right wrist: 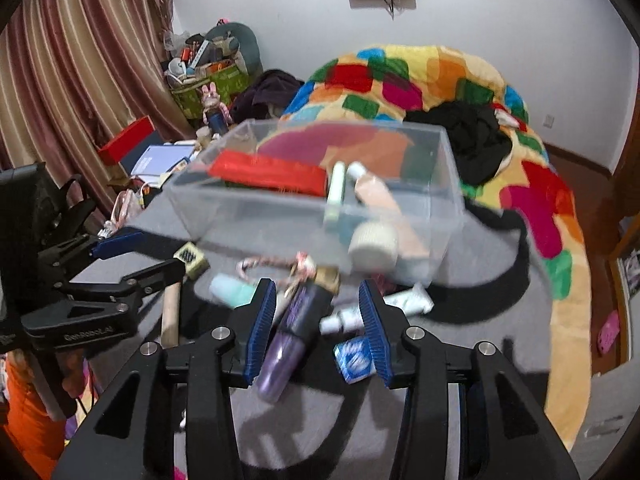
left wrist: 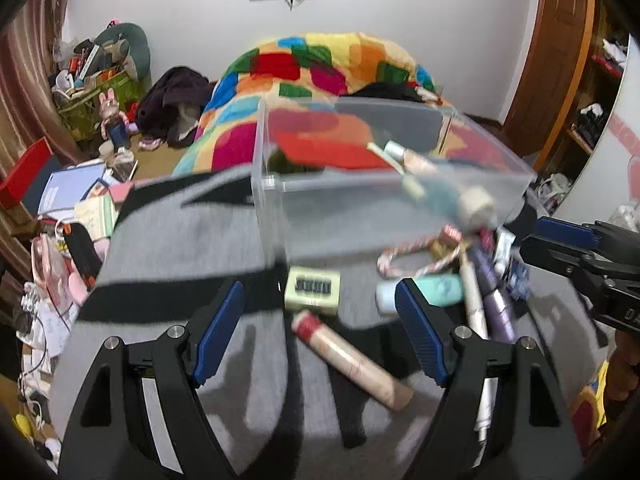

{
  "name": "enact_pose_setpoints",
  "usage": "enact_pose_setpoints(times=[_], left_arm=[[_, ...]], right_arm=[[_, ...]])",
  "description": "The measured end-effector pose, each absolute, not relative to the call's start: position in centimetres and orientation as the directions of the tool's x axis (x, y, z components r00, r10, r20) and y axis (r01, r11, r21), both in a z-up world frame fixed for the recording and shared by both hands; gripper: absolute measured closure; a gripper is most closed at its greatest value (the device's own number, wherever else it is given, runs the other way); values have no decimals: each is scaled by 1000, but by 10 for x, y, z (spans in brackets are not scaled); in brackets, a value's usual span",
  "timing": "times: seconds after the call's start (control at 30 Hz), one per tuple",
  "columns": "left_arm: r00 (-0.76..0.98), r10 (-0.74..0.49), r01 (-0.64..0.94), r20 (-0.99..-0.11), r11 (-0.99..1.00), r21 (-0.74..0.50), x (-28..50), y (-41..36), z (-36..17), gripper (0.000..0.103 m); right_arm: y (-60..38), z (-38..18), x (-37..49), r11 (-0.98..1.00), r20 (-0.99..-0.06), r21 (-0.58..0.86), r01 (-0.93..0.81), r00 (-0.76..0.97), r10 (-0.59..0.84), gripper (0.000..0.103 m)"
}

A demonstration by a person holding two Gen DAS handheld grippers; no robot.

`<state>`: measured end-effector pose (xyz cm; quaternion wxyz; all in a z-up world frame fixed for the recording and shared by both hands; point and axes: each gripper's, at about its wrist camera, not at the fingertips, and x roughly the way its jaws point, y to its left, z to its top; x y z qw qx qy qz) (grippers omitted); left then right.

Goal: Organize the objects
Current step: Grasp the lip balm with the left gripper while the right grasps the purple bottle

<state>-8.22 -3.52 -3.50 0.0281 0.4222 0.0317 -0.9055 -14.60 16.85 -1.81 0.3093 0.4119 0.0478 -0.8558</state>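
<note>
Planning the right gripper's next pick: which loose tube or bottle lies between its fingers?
The purple bottle; it alone lies between the right gripper fingers.

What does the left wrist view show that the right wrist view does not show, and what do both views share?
Only the left wrist view shows the whole beige tube with the red cap lying on the grey cloth, and the wooden door at the right.

Only the right wrist view shows the blue and white packet beside the purple bottle, and the white tube near the box.

Both share the clear plastic box with the red item inside, the purple bottle, the mint bottle and the colourful blanket.
</note>
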Motion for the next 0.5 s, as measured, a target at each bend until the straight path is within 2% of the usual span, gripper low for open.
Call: enact_pose_setpoints(times=[0.3, 0.47, 0.5], left_arm=[[-621, -74, 100, -781, -995, 14, -66, -30, -59, 25], [-620, -79, 125, -780, -992, 2, -53, -41, -68, 26], [-622, -81, 125, -779, -992, 2, -52, -43, -67, 31]], right_arm=[[157, -50, -134, -803, -779, 175, 570, -419, -467, 64], [156, -59, -129, -794, -790, 171, 583, -401, -464, 77], [156, -59, -129, -796, -789, 163, 583, -408, -460, 78]])
